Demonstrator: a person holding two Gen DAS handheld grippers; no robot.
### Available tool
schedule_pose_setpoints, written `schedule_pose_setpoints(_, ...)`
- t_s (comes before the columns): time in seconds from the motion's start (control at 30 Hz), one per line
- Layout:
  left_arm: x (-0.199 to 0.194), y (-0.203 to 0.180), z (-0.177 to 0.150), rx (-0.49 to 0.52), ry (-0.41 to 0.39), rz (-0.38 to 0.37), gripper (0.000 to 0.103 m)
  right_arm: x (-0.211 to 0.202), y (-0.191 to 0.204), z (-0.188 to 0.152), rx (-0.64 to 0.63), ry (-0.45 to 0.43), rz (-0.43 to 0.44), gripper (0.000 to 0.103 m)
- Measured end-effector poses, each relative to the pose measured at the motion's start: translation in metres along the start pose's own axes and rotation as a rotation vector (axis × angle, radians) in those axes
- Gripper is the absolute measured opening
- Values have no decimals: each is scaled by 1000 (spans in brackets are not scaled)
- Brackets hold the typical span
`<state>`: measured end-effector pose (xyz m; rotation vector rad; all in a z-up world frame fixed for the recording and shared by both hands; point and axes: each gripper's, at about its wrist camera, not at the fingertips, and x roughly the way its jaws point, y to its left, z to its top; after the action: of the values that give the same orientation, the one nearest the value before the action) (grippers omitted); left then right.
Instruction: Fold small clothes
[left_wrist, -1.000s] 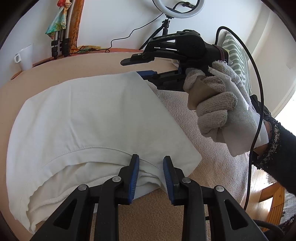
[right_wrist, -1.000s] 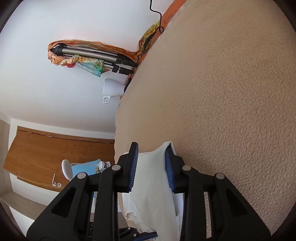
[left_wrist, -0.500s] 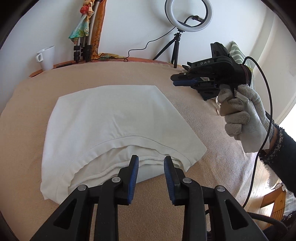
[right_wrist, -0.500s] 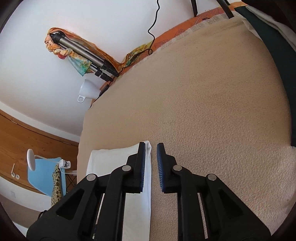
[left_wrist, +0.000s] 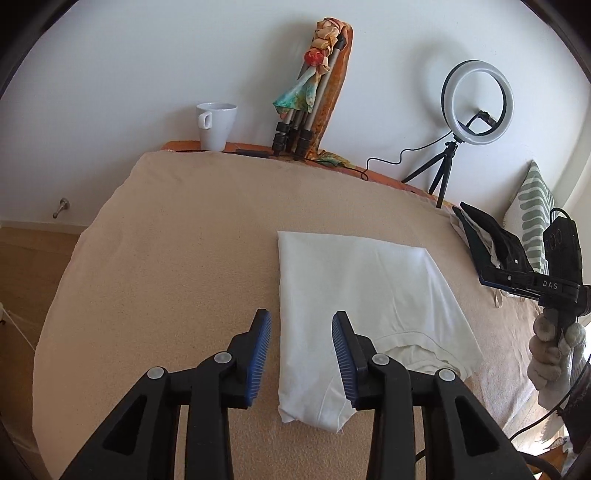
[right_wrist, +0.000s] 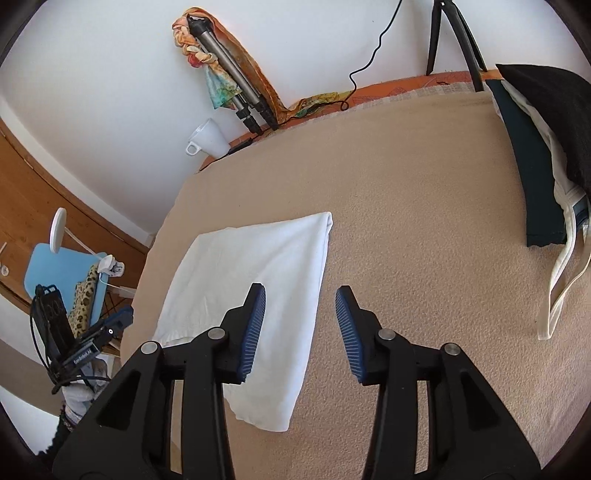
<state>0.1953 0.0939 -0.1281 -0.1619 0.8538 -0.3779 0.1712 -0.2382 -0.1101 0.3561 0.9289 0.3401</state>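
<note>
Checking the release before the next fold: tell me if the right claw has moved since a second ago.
Yes. The right claw has backed up and away from the white garment, its jaws just opening with nothing between them; the mug now sits farther off.

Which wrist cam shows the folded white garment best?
Left wrist: the folded white garment lies nearly whole, with its layered hem opening visible at the near right. Right wrist shows it from the side, partly behind the tongs, with that hem barely visible.
</note>
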Motion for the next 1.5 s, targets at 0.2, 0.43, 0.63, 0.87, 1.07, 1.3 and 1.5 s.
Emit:
schedule_pose_setpoints(0.2,31,-24,27,87,-17,27,36,31,53,22,-176,-20,-51,43)
schedule_pose_setpoints(0.43,85,-48,55,130,19,-22,36,89,84,41,-284,18,-103,43)
schedule_pose_setpoints(0.63,133,-53,52,147,94,37,35,130,87,35,-336,86,-153,42)
schedule_pose_setpoints(0.87,144,-45,47,132,115,52,38,149,82,29,-371,118,-199,42)
schedule_pose_setpoints(1.07,116,-34,45,90,88,41,35,112,76,20,-342,72,-166,42)
schedule_pose_setpoints(1.3,82,-31,17,139,123,45,36,89,67,-21,-415,117,-160,42)
schedule_pose_setpoints(1.5,76,-10,-5,65,145,54,36,80,43,-46,-347,148,-132,42)
